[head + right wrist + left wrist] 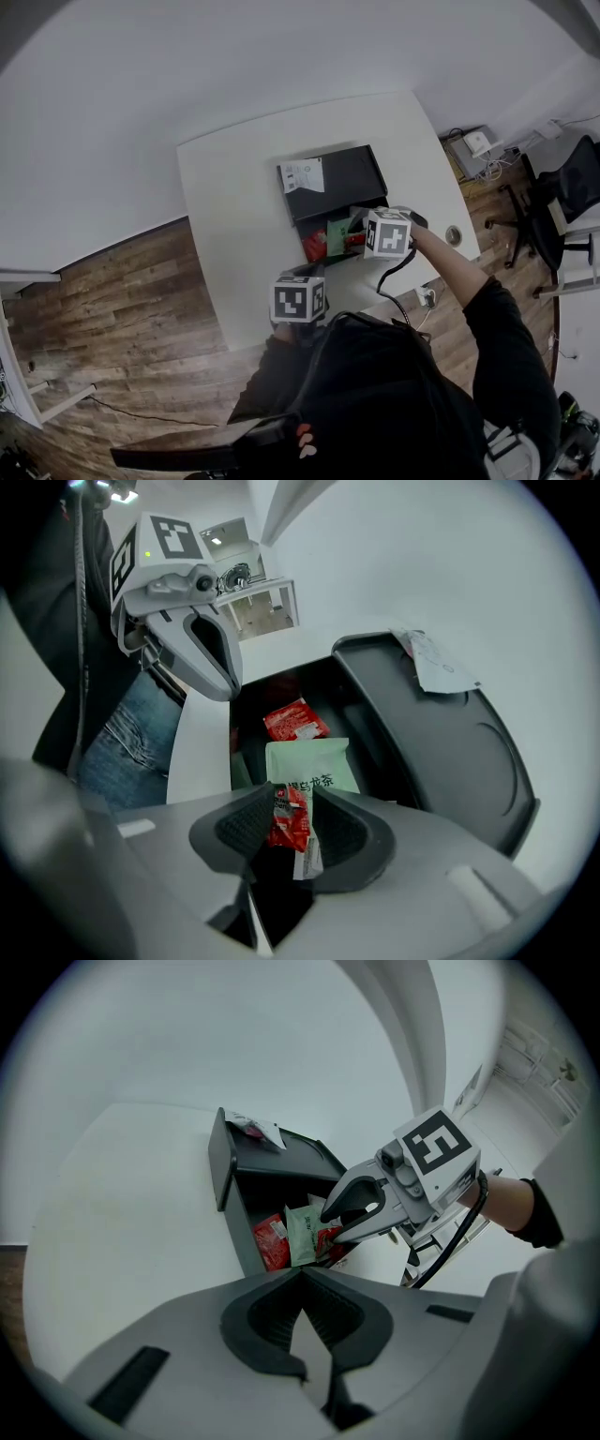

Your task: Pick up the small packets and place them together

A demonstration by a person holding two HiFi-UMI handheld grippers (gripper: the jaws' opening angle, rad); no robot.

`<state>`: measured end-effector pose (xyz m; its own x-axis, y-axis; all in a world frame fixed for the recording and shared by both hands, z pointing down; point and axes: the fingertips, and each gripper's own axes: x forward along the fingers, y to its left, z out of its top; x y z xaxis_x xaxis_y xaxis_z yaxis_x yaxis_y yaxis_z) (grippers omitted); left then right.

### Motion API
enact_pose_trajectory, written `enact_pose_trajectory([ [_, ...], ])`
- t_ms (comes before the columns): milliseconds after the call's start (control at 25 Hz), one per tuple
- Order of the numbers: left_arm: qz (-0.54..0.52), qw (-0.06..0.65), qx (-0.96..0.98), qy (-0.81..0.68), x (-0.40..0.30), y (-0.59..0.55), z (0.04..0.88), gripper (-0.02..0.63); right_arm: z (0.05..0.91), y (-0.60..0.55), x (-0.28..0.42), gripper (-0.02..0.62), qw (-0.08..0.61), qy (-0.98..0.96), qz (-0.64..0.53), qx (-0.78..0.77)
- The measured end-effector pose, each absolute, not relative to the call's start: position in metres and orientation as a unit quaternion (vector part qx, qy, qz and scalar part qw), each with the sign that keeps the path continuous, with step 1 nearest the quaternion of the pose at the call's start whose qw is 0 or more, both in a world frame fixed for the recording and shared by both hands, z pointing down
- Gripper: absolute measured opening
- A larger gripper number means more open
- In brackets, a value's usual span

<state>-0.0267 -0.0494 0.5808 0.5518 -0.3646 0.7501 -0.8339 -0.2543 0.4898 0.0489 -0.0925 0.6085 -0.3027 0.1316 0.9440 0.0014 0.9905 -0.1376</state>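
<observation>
A black box [375, 202] with its lid [450, 733] folded back stands on the white table [234, 206]. In it lie a red packet [295, 720] and a pale green packet [309, 764]. My right gripper [291, 803] points steeply down over the box, shut on a small red packet [291, 825] that hangs between its pads just above the green packet. In the left gripper view that held red packet [330, 1238] shows beside the green packet [302, 1232]. My left gripper [302, 1279] stays at the table's near edge, short of the box, its tips together and holding nothing.
A white paper label [302, 175] lies on the lid. A black cable [394, 291] trails from the right gripper. A round grommet hole [454, 234] sits near the table's right edge. An office chair [572, 187] and devices on the wooden floor [478, 145] are at the right.
</observation>
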Motion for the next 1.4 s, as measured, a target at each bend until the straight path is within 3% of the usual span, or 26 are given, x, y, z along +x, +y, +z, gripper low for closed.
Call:
enact_pose_trajectory([
  [200, 0.253, 0.461, 0.752, -0.398, -0.026, -0.049, 0.581, -0.002, 0.62, -0.092, 0.05, 0.069, 0.606, -0.792, 0.045, -0.049],
  [640, 0.253, 0.46, 0.753, -0.397, -0.027, -0.048, 0.58, -0.002, 0.603, -0.096, 0.058, 0.039, 0.594, -0.804, 0.022, -0.03],
  [1400, 0.257, 0.459, 0.75, -0.4, -0.027, -0.05, 0.582, -0.002, 0.494, -0.225, 0.048, 0.021, 0.465, -0.875, 0.018, 0.132],
])
